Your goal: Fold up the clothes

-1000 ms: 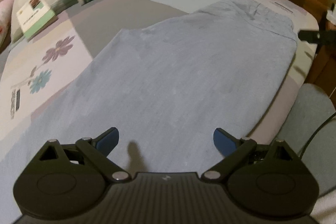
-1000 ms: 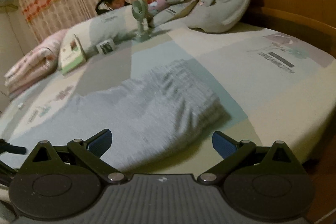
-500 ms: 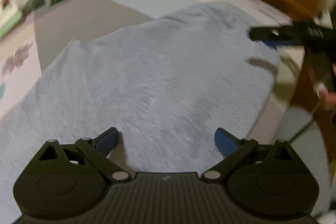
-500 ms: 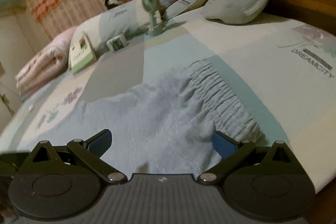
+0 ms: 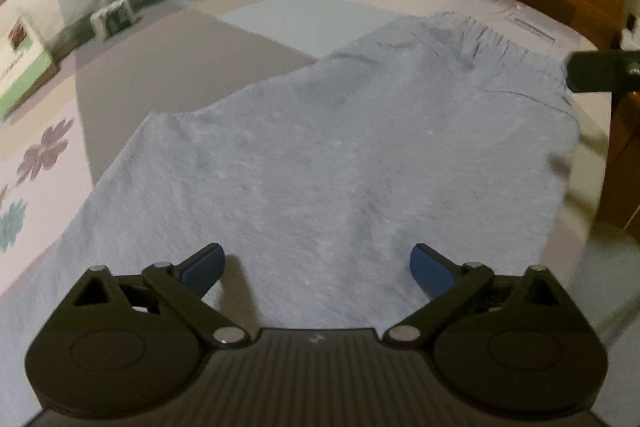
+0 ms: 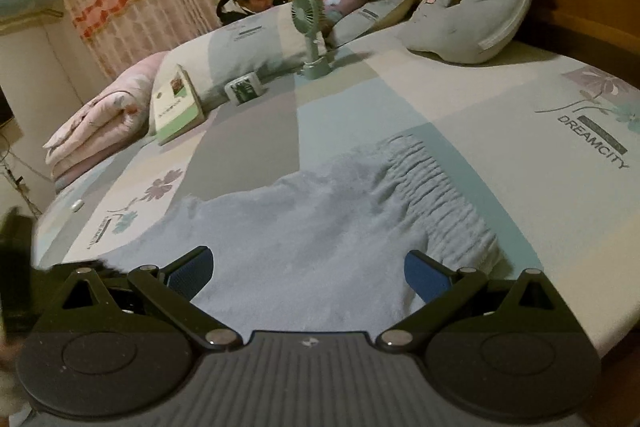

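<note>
Fingers spread wide on both grippers, gripping nothing.
Left gripper and right gripper hover over the grey-blue garment spread flat between and beyond their fingertips; fan and book lie well beyond.

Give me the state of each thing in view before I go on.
Left tool: open, holding nothing, over the trousers.
Right tool: open, holding nothing, by the waistband.
Trousers: lying flat on the bed, not yet folded.
Fan: upright; running or not, cannot tell.
Book: closed, leaning on the pillow.
</note>
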The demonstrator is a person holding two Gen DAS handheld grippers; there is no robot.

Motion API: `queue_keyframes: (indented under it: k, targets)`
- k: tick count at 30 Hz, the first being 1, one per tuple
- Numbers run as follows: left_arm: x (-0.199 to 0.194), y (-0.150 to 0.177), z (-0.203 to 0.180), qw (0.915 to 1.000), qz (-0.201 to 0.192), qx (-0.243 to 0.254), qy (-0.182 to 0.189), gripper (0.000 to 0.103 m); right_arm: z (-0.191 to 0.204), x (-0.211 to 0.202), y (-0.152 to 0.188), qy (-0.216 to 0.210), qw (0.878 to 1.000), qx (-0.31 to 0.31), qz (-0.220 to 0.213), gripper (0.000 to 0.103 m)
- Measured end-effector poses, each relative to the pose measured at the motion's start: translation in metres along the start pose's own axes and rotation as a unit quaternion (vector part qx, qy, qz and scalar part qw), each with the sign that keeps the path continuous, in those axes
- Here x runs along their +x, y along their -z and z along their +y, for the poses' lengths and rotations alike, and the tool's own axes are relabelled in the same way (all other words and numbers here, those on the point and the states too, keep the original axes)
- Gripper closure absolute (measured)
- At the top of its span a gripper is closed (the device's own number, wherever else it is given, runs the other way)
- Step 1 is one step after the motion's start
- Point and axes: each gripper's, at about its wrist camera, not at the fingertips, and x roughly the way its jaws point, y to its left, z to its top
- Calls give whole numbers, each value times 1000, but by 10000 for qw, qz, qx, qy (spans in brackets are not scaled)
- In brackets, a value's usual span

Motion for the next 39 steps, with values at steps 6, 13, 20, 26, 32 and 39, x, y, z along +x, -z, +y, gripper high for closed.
queue_keyframes:
  k: [6, 13, 20, 26, 32, 39]
  targets:
    - [-7, -31, 13, 9985, -49, -254, 474, 5, 4, -15, 15, -15, 10000, 5, -24, 0]
    - [42, -75, 18, 9967, 23, -668, 469, 5, 5, -25, 18, -51, 9997, 102, -209, 0]
    - [73, -76, 55, 9917, -59, -1267, -197, 4, -1, -25, 17, -25, 9996, 143, -259, 0]
    - [66, -93, 37, 9911, 89, -1269, 381, 5, -7, -23, 20, -167, 9991, 253, -308, 0]
    - [77, -112, 6, 9739, 251, -1536, 1653, 5, -8, -22, 23, -179, 9994, 207, -230, 0]
    - [102, -134, -7, 9710, 24, -1592, 1783, 6, -7, -19, 28, -250, 9995, 193, -50, 0]
